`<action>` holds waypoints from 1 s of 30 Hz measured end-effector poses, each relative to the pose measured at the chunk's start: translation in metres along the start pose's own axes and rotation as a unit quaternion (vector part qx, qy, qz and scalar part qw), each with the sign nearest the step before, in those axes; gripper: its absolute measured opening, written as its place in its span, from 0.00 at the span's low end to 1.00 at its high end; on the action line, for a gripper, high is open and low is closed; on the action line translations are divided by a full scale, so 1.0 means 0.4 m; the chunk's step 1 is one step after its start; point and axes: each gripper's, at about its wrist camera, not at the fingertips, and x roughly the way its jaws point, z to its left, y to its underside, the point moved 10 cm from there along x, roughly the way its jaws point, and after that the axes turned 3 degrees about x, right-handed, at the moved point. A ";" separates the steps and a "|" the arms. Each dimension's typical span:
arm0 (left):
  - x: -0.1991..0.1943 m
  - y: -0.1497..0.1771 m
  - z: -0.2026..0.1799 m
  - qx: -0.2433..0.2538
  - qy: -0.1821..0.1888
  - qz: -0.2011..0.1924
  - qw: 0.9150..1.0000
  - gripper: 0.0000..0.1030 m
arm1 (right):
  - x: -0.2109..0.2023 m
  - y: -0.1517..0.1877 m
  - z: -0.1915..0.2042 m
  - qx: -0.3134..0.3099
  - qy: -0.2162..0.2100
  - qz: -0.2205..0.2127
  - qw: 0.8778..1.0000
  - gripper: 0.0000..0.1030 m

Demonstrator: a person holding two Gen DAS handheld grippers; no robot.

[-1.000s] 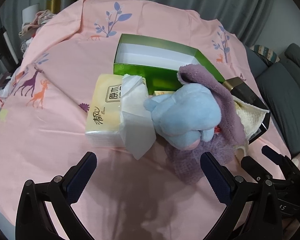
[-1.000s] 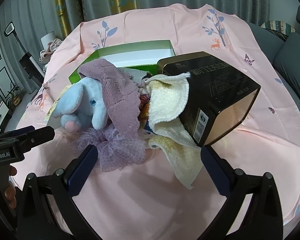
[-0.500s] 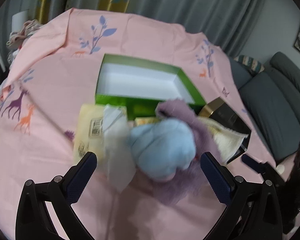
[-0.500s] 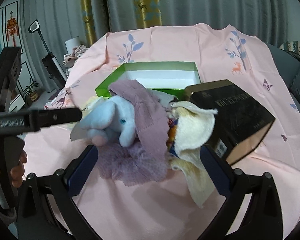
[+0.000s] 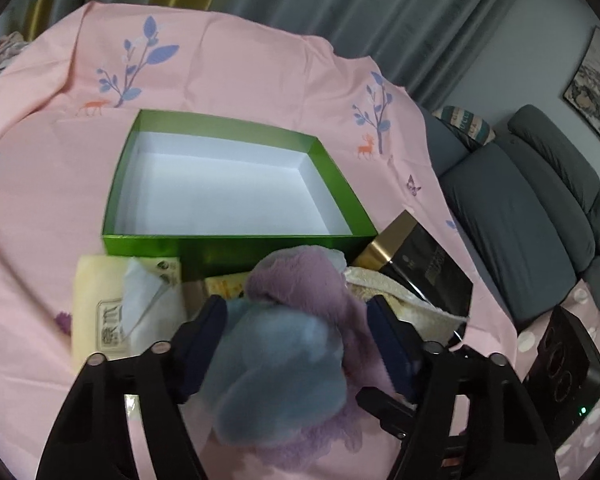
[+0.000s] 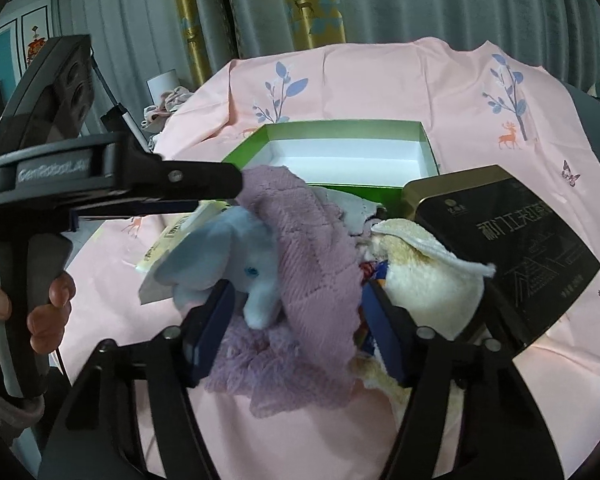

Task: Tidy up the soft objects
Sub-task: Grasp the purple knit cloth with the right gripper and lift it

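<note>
Left wrist view: the left gripper (image 5: 292, 320) is seen with its jaws just closed in around the blue plush elephant (image 5: 276, 372), and both pads are pressed against the toy's sides. A mauve towel (image 5: 304, 280) is draped over the elephant's far side. The pile is found near the front edge of the pink tablecloth (image 5: 240, 72), just in front of the open green box (image 5: 228, 184), whose white interior holds nothing. A pack of tissues (image 5: 100, 312) is laid to the left of the toy, and a black and gold tin (image 5: 424, 264) to the right, with a cream towel (image 5: 400, 292) spilling from it.

From the right wrist view, the right gripper (image 6: 296, 312) is shown with its jaws just drawn inward on the mauve towel (image 6: 312, 264); the left pad is set against the elephant's (image 6: 236, 256) trunk and the right pad between the mauve towel and the cream towel (image 6: 428, 280). A lilac mesh cloth (image 6: 284, 376) is spread beneath. The left gripper's handle is held by a hand (image 6: 40, 312) at the left.
</note>
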 end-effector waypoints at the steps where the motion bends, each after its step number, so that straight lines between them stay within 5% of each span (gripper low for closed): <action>1: 0.009 -0.004 -0.003 -0.001 0.006 0.004 1.000 0.59 | 0.007 0.000 -0.002 0.002 -0.001 0.003 1.000 0.53; 11: 0.062 -0.012 -0.021 -0.019 0.059 0.028 0.998 0.13 | 0.045 0.008 -0.018 0.008 -0.003 0.021 1.000 0.15; 19: -0.001 -0.034 -0.066 -0.012 0.080 -0.004 0.997 0.10 | -0.017 -0.034 -0.003 -0.005 0.000 -0.024 1.000 0.08; 30: -0.176 -0.162 -0.173 0.057 0.078 -0.085 0.992 0.10 | -0.179 -0.217 0.046 -0.056 0.015 -0.128 0.990 0.07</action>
